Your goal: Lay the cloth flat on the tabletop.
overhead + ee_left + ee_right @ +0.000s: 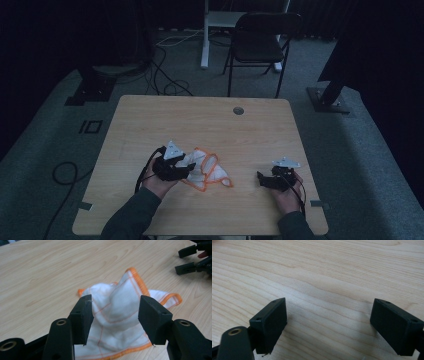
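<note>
A white cloth [205,170] with orange edging lies crumpled on the wooden table [200,120], left of centre. My left gripper [187,170] sits at the cloth's left side, held in a hand. In the left gripper view its jaws stand wide apart around a raised fold of the cloth [117,307], and the left gripper [115,315] is not pinching it. My right gripper [261,179] rests near the table's front right, apart from the cloth, its jaws open over bare wood [328,322]. It also shows far off in the left gripper view as the right gripper [188,260].
A round cable hole [238,110] sits near the table's far edge. Behind the table stand a dark folding chair [260,40] and a white post [205,35]. Cables [165,75] trail over the grey carpet, and dark stands flank both sides.
</note>
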`<control>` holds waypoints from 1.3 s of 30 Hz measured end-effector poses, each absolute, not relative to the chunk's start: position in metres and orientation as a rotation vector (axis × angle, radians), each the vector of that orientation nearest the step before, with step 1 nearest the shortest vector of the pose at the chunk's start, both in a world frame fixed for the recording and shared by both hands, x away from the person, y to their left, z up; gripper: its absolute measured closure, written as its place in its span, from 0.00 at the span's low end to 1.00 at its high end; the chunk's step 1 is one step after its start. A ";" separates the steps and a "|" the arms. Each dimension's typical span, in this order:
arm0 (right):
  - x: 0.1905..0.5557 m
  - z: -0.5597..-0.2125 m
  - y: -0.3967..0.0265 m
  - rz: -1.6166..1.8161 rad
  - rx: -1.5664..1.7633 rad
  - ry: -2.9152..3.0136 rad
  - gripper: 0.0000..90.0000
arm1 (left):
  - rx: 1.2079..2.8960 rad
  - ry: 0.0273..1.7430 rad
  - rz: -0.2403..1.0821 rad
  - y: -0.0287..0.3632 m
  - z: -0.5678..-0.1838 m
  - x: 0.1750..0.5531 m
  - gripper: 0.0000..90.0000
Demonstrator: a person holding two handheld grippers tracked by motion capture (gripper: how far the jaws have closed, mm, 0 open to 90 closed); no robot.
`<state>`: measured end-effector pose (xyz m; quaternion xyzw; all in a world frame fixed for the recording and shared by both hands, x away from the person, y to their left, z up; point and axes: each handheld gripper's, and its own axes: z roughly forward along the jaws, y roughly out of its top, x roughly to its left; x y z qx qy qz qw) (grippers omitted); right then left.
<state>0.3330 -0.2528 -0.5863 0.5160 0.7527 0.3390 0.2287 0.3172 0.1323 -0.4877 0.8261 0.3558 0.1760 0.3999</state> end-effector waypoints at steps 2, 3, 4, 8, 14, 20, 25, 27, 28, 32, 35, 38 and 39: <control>0.333 -0.586 -0.253 0.934 1.420 2.072 0.15 | 2.096 0.883 0.444 0.123 -0.485 0.320 0.49; 0.333 -0.586 -0.253 0.934 1.420 2.071 0.15 | 2.096 0.883 0.444 0.123 -0.485 0.320 0.49; 0.333 -0.586 -0.253 0.934 1.420 2.072 0.15 | 2.099 0.876 0.444 0.118 -0.484 0.322 0.49; 0.333 -0.586 -0.253 0.935 1.420 2.070 0.15 | 2.107 0.863 0.439 0.111 -0.484 0.324 0.49; 0.333 -0.586 -0.253 0.938 1.418 2.070 0.16 | 2.138 0.872 0.431 0.097 -0.489 0.333 0.49; 0.332 -0.586 -0.253 0.938 1.414 2.074 0.16 | 2.144 0.905 0.426 0.098 -0.495 0.338 0.55; 0.332 -0.585 -0.254 0.930 1.422 2.077 0.24 | 2.135 0.913 0.437 0.103 -0.493 0.340 0.61; 0.330 -0.581 -0.255 0.918 1.437 2.077 0.33 | 2.137 0.913 0.441 0.106 -0.492 0.341 0.66; 0.329 -0.581 -0.255 0.926 1.442 2.075 0.35 | 2.135 0.917 0.441 0.107 -0.492 0.341 0.70; 0.325 -0.576 -0.254 0.974 1.423 2.072 0.40 | 2.134 0.927 0.440 0.112 -0.491 0.342 0.83; 0.321 -0.572 -0.249 1.021 1.392 2.080 0.46 | 2.131 0.938 0.442 0.116 -0.491 0.343 0.96; 0.313 -0.564 -0.241 1.095 1.340 2.095 0.56 | 2.131 0.951 0.444 0.121 -0.491 0.344 0.98; 0.311 -0.561 -0.238 1.121 1.321 2.100 0.59 | 2.128 0.955 0.450 0.123 -0.491 0.344 0.98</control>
